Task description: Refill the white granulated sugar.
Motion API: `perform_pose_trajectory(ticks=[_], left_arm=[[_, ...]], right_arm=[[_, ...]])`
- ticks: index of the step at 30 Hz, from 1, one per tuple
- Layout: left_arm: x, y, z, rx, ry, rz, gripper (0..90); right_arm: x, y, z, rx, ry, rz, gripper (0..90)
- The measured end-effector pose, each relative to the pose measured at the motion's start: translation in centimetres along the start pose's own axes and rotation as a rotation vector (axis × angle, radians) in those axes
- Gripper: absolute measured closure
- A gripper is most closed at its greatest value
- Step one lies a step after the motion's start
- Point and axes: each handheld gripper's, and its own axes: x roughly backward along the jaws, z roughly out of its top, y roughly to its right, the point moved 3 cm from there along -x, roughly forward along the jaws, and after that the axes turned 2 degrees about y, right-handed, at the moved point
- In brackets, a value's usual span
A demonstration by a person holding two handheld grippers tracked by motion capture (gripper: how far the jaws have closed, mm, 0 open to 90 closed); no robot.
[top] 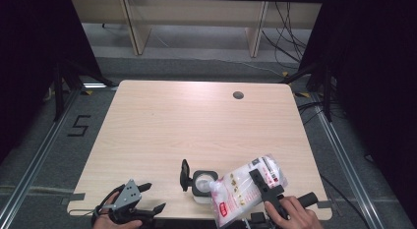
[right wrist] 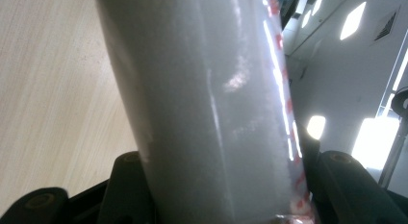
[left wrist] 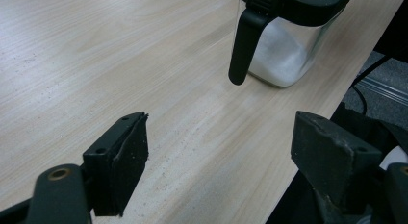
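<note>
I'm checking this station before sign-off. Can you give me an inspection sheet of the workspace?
Surface: light wood table, round hole near the far edge.
Job's things: clear jar with open black lid, white powder inside; plastic bag tilted over it.
Clutter: nothing seen.
Grippers: right tool shut on the bag; left tool open, holding nothing, near the table's front edge.
Cables: several on the floor behind the table.
Surroundings: wooden furniture legs, dark sides.
</note>
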Motion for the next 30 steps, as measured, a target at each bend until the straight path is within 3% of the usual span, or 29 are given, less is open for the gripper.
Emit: perform_pose_trajectory(ticks=[1,2,5,6,8,9,10,11,12,13,15,16,18,20,22,23,24,25,26,27,30], left_arm=[[-0.04,0.02,0.03,-0.003,0.004,0.004,20.1],[-0.05,-0.14,0.14,-0.034,0.004,0.001,20.2],[-0.18,-0.16,0.13,-0.047,0.002,0.005,20.1],[-0.21,-0.02,0.1,-0.031,0.012,-0.001,20.2],[0.07,-0.19,0.13,-0.045,-0.006,0.005,20.2],[-0.03,-0.03,0.07,-0.005,0.004,0.001,20.2],[-0.09,-0.05,0.03,-0.001,0.008,0.007,20.2],[0.03,-0.21,-0.04,-0.017,-0.019,0.013,20.2],[-0.11,0.03,0.0,0.001,0.009,0.003,20.2],[0.0,-0.1,0.06,-0.029,-0.001,0.0,20.2],[-0.12,-0.18,0.15,-0.04,0.007,0.001,20.2],[-0.2,-0.05,0.12,-0.026,0.011,0.002,20.2],[-0.12,-0.19,0.07,-0.046,-0.005,0.008,20.2],[-0.24,0.06,0.1,-0.003,0.003,0.003,20.2],[-0.27,0.07,0.04,-0.013,-0.004,0.003,20.2],[-0.21,0.03,0.0,-0.019,-0.013,0.007,20.2],[-0.31,0.24,0.05,0.002,0.01,-0.001,20.2],[-0.21,0.13,0.06,-0.006,0.002,-0.001,20.2],[-0.09,-0.3,0.16,-0.057,-0.011,0.004,20.2],[-0.23,0.07,0.09,0.002,0.008,0.002,20.2],[-0.11,-0.17,0.09,-0.031,0.003,0.004,20.2]], right_arm=[[-0.02,-0.03,-0.01,-0.003,-0.001,0.0,51.9],[-0.02,-0.04,-0.02,-0.004,0.0,-0.001,51.8],[-0.03,-0.06,-0.03,-0.006,0.0,0.001,51.9],[-0.02,-0.06,-0.03,-0.009,0.0,0.005,51.9],[-0.01,-0.03,-0.04,-0.008,0.0,0.006,52.0],[-0.01,-0.02,-0.05,-0.008,0.0,0.006,52.0],[0.0,-0.09,-0.07,-0.015,-0.003,0.008,52.0],[0.07,-0.31,-0.09,-0.044,-0.013,0.009,52.0],[0.09,-0.24,-0.12,-0.036,-0.015,0.012,52.1],[0.1,-0.21,-0.13,-0.033,-0.013,0.012,52.1],[0.1,-0.23,-0.13,-0.047,-0.009,0.011,52.1],[0.11,-0.21,-0.16,-0.042,-0.009,0.011,52.2],[0.15,-0.15,-0.16,-0.039,-0.007,0.006,52.3],[0.17,0.02,-0.23,-0.028,0.01,-0.003,52.5],[0.32,-0.05,-0.44,-0.048,-0.001,-0.014,52.7],[0.23,0.1,-0.39,-0.034,0.017,-0.013,52.7],[0.29,0.05,-0.41,-0.044,0.011,-0.005,52.8],[0.27,0.11,-0.41,-0.035,0.018,-0.008,52.9],[0.27,0.14,-0.42,-0.031,0.019,-0.008,52.9],[0.25,0.14,-0.41,-0.032,0.021,-0.004,53.0],[0.32,-0.2,-0.28,-0.066,0.021,0.007,53.1]])
